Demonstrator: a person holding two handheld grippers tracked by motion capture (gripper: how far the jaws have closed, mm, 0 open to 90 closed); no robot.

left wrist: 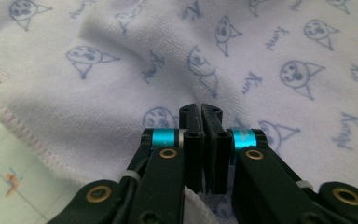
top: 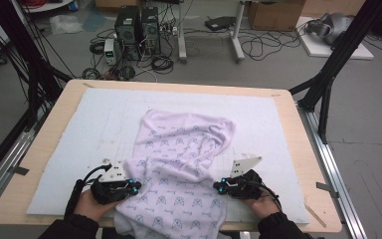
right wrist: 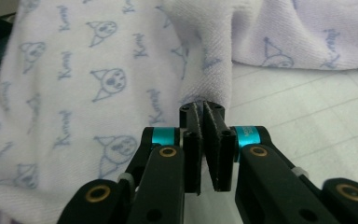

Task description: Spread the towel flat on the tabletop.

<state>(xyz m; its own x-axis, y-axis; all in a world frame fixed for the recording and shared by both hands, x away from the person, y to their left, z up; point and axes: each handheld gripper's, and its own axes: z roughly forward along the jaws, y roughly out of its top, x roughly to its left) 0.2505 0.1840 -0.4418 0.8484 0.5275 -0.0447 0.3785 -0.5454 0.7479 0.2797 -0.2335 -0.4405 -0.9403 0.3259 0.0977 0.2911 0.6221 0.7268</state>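
Both grippers sit at the near end of a lilac printed towel (top: 181, 169) spread on the white mat (top: 69, 144). Left gripper (top: 135, 186) has its jaws closed together at the towel's hemmed edge; whether cloth is pinched I cannot tell. Right gripper (top: 221, 186) is clamped on a raised fold of the towel, which stands just ahead of its tips.

Wooden table (top: 298, 124) bears a white mat (top: 79, 134) (printed towel (top: 184, 164) atop).
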